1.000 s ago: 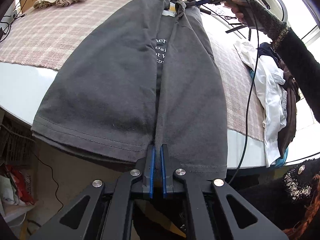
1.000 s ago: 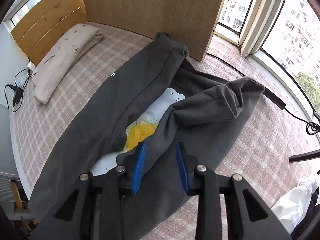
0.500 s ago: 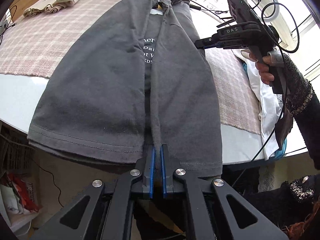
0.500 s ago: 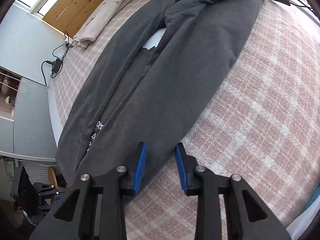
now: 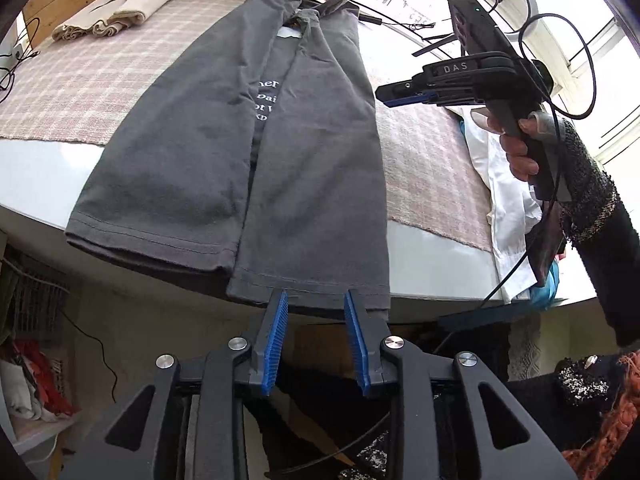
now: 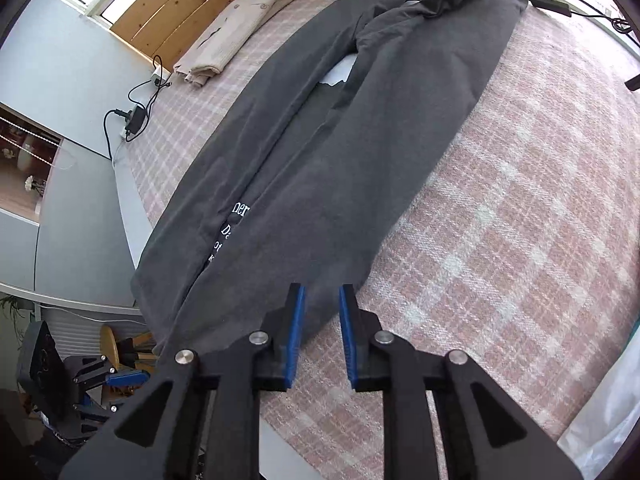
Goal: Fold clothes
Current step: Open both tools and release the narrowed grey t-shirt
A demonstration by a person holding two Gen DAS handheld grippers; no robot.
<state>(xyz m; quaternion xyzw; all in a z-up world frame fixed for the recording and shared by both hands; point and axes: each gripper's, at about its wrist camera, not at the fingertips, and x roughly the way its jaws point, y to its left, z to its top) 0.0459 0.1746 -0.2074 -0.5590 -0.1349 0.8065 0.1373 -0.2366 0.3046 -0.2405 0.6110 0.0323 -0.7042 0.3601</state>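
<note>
A dark grey T-shirt (image 5: pixel 224 152) lies lengthways down the middle of the left wrist view, both sides folded in so the edges nearly meet along a centre line, with a strip of white lettering (image 5: pixel 266 100) showing in the gap. It rests on a pink checked cloth (image 5: pixel 92 76) spread over the white counter (image 5: pixel 36 176), and its hem hangs just over the counter's near edge.

The left gripper (image 5: pixel 316 300) sits at the bottom centre of that view, just below the hem, its jaws spread apart and holding nothing. The blue pads (image 5: pixel 278 320) are clear of the fabric.

At the upper right of the same view a hand (image 5: pixel 520 152) holds the right gripper (image 5: pixel 394 94) above the shirt's right edge. In the right wrist view this gripper (image 6: pixel 322 300) is at the bottom centre, jaws parted with a modest gap and empty, hovering over the edge of the shirt (image 6: pixel 340 152) where it meets the cloth (image 6: pixel 520 220).

A folded cream garment (image 5: pixel 120 8) lies at the upper left of the left wrist view. A heap of white clothes (image 5: pixel 508 208) lies at the right edge of the counter.
</note>
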